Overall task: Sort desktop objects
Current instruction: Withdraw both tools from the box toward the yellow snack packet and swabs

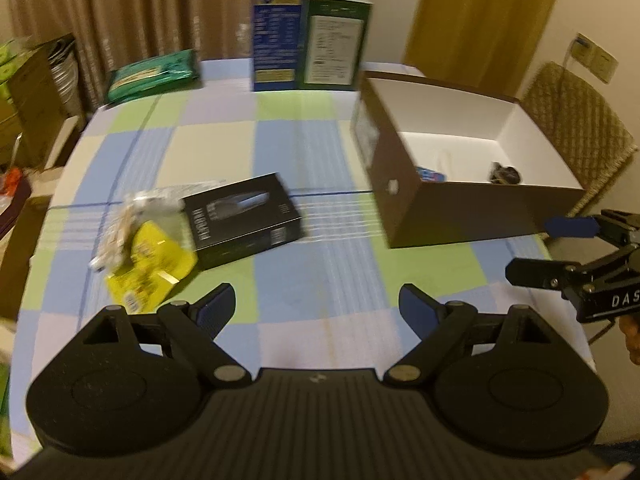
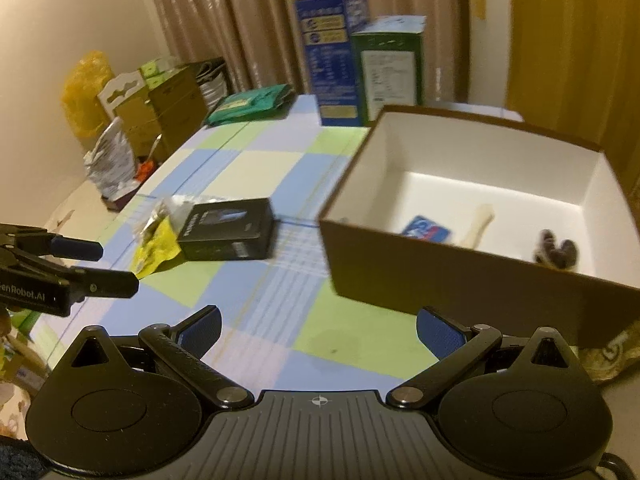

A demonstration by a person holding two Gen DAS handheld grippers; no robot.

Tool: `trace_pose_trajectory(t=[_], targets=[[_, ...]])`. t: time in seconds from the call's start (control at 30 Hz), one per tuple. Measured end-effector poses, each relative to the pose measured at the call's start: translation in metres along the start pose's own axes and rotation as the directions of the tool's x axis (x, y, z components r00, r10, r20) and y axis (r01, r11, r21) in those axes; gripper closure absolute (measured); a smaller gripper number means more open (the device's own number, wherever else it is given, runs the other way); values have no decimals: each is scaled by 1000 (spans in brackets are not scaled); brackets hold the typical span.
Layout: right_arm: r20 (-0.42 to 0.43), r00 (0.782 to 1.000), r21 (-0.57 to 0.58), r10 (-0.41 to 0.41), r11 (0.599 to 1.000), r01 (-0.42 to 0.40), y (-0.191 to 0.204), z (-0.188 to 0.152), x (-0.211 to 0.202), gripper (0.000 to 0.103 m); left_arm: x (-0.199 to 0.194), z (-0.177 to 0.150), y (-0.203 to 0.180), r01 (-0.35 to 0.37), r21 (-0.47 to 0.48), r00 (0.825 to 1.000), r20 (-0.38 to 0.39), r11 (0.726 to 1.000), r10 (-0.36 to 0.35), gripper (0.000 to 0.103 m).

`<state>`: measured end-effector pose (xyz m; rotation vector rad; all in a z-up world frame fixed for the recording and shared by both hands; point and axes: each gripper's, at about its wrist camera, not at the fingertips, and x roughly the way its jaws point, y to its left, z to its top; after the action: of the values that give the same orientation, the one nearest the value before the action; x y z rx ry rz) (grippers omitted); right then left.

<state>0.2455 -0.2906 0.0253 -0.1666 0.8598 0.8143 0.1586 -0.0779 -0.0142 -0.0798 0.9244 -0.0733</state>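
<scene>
Both black two-finger grippers, left (image 1: 316, 308) and right (image 2: 318, 330), gape wide and empty over the checked tablecloth (image 1: 280, 136), while the stiff, light-looking black rectangular carton (image 1: 242, 220) lies left of the open brown cardboard box (image 1: 416, 204), probably best pinched across its short sides.

On your right tongs (image 1: 532, 248), seen from the left wrist, white letters "DAS" run off the picture's edge. On your left tongs (image 2: 116, 266), seen from the right wrist, you can read "enRobot.AI", its start cut off. Print on the black box (image 1: 244, 216), the blue carton (image 2: 328, 60) and the green carton (image 2: 390, 68) is too blurred for you to read.
</scene>
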Motion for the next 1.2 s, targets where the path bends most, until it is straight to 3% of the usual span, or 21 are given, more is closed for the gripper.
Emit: trace_pose_trajectory(t=[0.4, 0.73, 1.2], targets=[[-56, 997, -21, 47, 999, -48, 49, 2, 51, 2, -6, -20, 80, -130, -87, 992, -1, 988, 130, 18], [-78, 996, -15, 35, 999, -36, 79, 14, 96, 2, 13, -18, 134, -183, -95, 983, -2, 979, 183, 20], [-127, 992, 18, -11, 1000, 13, 96, 28, 148, 2, 57, 4, 177, -147, -3, 989, -14, 989, 147, 25]])
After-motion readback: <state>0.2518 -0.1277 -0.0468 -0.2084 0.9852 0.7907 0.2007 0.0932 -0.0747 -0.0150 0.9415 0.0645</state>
